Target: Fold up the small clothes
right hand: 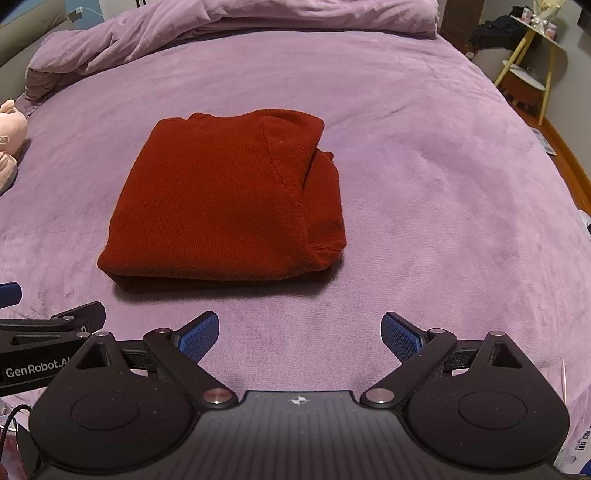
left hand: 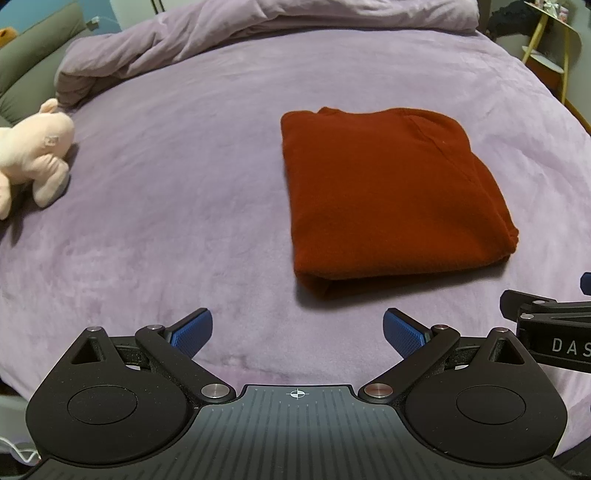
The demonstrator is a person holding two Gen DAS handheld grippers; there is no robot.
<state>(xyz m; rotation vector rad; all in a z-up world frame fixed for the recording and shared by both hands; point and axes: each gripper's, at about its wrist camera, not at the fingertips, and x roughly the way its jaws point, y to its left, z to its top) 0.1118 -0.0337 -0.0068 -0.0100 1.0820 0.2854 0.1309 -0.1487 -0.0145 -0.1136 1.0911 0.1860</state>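
A red sweater [right hand: 225, 199] lies folded in a neat square in the middle of the purple bed [right hand: 424, 177]. Both claws hang near the front edge, apart from it. The left claw [left hand: 297, 332] is wide open and holds nothing. The right claw [right hand: 300, 334] is wide open and empty too. A pink stuffed toy [left hand: 33, 155] sits far off on the left. A bunched purple blanket [right hand: 221, 22] lies at the far end.

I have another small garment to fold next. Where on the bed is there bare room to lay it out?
Widest bare patch: between the plush toy and the red sweater. Also free: the sheet right of the sweater, and the strip between it and the bunched duvet. Tightest along the near edge, where both open tongs, left and right, hover.
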